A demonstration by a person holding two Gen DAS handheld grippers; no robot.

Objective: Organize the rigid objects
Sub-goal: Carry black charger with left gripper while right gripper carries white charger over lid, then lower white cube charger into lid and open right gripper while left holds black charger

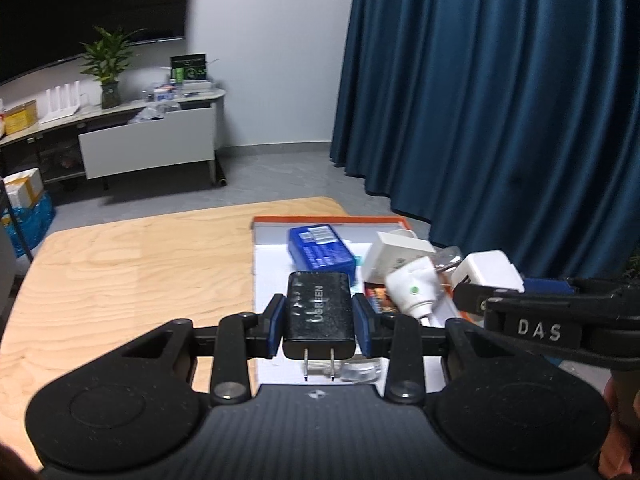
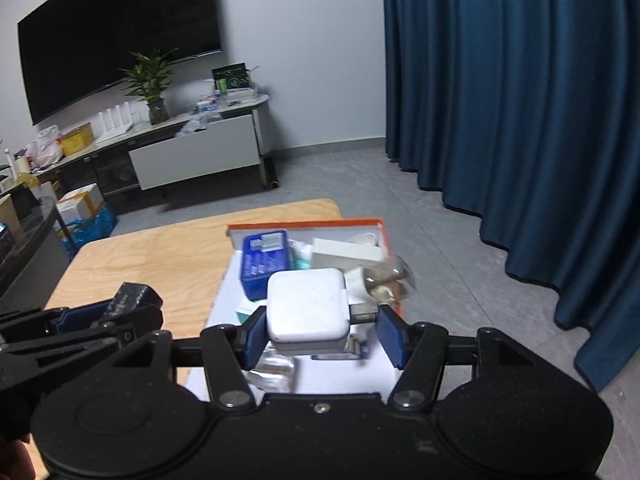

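Note:
My left gripper (image 1: 319, 322) is shut on a black wall charger (image 1: 320, 312), its two prongs pointing back toward the camera. It hangs over the near end of an orange-rimmed white box (image 1: 328, 221). My right gripper (image 2: 322, 330) is shut on a white square charger (image 2: 306, 306), held above the same box (image 2: 304, 224). That white charger (image 1: 490, 270) and the right gripper's arm show at the right of the left wrist view. In the box lie a blue case (image 1: 320, 250), a white adapter (image 1: 396, 256) and a white plug (image 1: 414, 292).
The box sits at the right end of a light wooden table (image 1: 132, 272). A dark blue curtain (image 1: 500, 100) hangs behind on the right. Across the grey floor stand a low cabinet (image 1: 152, 140) with a plant (image 1: 106, 64) and a large dark screen (image 2: 120, 32).

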